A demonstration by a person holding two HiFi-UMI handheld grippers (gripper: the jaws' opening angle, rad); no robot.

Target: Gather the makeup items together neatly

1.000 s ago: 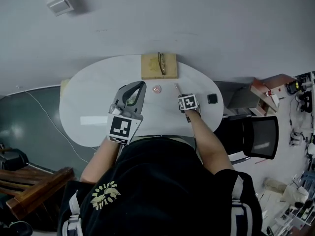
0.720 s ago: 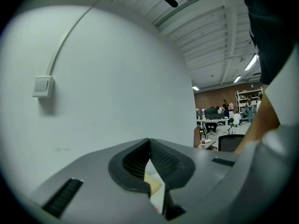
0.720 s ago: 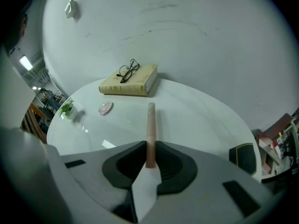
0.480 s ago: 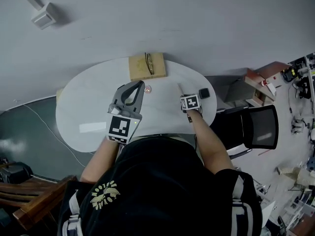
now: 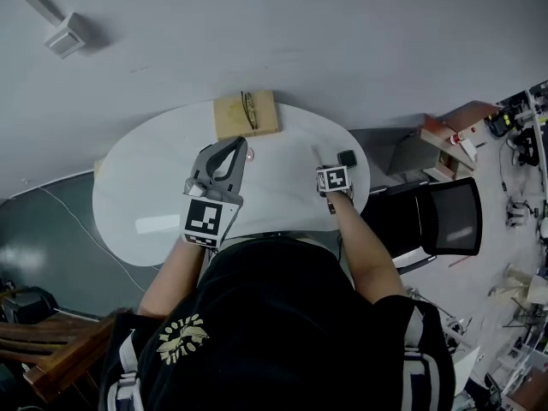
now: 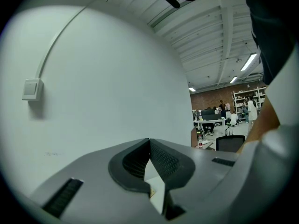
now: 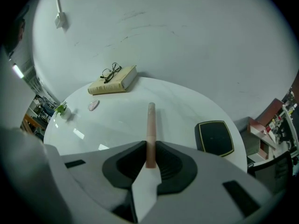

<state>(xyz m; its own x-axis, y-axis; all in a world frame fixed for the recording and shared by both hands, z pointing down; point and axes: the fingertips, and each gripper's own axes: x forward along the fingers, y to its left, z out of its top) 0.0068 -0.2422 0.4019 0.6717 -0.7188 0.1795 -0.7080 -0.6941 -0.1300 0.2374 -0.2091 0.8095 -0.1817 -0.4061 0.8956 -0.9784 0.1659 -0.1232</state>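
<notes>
A slim pink makeup pencil [image 7: 151,120] is pinched by the right gripper [image 7: 150,146], likely for gathering. The left gripper [image 6: 149,141] is closed, empty.

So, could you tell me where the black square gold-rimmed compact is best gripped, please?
Probably across two opposite straight edges, from above: the black square gold-rimmed compact lies flat on the white oval table, so only its thin sides offer purchase. The right gripper beside it is shut on a slim pink stick.
</notes>
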